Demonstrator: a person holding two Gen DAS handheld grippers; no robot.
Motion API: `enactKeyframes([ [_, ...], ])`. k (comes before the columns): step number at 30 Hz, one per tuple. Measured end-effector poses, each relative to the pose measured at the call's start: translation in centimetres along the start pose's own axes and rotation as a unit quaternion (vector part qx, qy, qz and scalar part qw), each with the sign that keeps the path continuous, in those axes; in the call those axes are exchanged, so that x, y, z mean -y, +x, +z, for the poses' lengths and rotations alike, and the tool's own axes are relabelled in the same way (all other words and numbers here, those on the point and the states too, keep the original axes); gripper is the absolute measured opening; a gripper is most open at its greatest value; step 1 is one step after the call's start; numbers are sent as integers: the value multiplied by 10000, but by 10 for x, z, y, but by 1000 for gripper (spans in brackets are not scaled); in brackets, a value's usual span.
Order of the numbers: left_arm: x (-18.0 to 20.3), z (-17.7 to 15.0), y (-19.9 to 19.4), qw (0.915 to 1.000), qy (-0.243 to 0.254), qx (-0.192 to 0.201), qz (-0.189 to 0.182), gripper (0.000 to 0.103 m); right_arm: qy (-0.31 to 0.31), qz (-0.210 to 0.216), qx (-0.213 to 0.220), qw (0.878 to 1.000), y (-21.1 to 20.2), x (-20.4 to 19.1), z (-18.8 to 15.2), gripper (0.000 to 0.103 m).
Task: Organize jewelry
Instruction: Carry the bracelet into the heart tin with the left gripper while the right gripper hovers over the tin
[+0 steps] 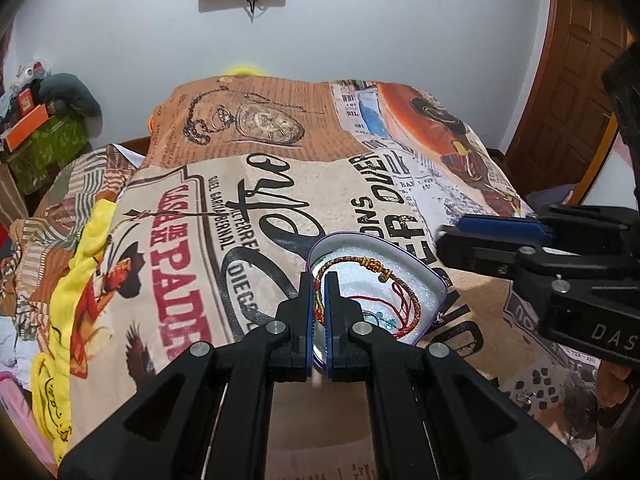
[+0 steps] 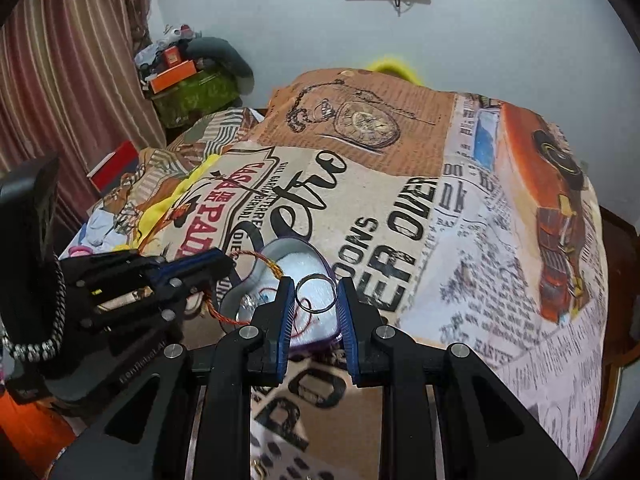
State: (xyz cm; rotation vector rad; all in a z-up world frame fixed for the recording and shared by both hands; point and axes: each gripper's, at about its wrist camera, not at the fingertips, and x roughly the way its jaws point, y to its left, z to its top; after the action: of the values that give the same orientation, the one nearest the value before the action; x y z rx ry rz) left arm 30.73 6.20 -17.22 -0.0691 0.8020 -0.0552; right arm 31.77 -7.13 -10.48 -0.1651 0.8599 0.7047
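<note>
Left gripper beside right gripper

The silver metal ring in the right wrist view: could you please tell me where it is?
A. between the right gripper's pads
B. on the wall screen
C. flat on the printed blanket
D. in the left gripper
A: the silver metal ring sits upright between the blue pads of the right gripper, above the white-lined heart-shaped tin.
</note>
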Motion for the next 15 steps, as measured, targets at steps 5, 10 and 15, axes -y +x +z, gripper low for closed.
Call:
enactKeyframes([
  [5,-2,-2,8,9998,-34,-119,-129,3,-37,59,-218,9997,18,-1,6,20],
  [10,-2,-2,12,9995,-24,-199,-228,3,17,178,-444,9989,32,1,7,20],
  [15,-1,-3,13,9993,49,-255,-269,3,61,230,-583,9980,39,1,6,20],
])
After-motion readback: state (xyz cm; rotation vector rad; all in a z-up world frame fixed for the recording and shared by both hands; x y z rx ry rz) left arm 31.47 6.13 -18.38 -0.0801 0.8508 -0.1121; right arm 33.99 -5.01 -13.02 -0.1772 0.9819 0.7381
